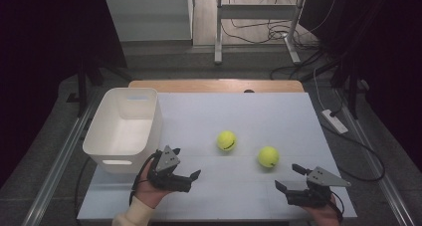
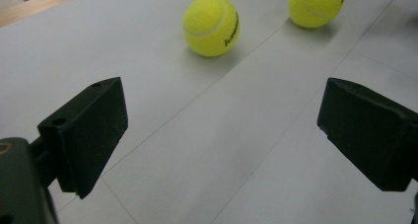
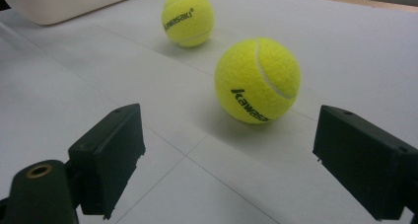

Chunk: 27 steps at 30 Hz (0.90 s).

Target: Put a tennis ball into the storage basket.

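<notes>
Two fuzzy yellow tennis balls (image 1: pixel 226 141) (image 1: pixel 268 157) lie apart on the white surface (image 1: pixel 259 116). Left gripper (image 1: pixel 191 178) and right gripper (image 1: pixel 288 178) rest nearby, jaws released, grasping nothing.

Dark curtains flank a grey floor (image 1: pixel 164 61) where loose cables (image 1: pixel 268 34) trail around white desk legs (image 1: pixel 218 32).

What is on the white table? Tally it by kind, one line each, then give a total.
Tennis balls: 2, one nearer the bin, one nearer the right gripper
White bin: 1
Grippers: 2, left gripper and right gripper, both open
Total: 5
</notes>
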{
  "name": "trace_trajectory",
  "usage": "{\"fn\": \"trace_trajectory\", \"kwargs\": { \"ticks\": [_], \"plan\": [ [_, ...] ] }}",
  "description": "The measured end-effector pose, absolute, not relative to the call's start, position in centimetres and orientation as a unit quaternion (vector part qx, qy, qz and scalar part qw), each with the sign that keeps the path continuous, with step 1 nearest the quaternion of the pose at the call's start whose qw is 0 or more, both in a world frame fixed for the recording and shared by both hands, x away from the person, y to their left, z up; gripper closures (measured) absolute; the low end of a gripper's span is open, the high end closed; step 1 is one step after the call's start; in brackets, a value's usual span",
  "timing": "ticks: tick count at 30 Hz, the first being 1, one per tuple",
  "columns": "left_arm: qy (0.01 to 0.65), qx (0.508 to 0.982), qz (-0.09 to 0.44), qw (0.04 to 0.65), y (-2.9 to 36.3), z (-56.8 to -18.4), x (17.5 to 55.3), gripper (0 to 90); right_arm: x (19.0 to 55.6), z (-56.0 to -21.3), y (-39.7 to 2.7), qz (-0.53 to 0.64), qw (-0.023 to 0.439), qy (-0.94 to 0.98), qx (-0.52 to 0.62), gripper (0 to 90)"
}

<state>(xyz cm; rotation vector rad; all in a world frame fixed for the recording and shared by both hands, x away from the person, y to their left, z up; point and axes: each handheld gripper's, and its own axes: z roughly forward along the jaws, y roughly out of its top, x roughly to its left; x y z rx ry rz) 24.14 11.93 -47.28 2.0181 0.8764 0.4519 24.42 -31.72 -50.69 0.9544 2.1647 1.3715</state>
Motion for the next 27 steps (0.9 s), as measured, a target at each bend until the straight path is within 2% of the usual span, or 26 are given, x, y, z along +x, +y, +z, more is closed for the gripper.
{"fn": "trace_trajectory", "kwargs": {
  "ticks": [27],
  "plan": [
    [0.339, 0.826, 0.167, 0.418, 9.4, -46.1, 27.0, 6.3, 24.5, -50.7, -31.7, 0.488, 0.204, 0.777, 0.340, 12.7]
  ]
}}
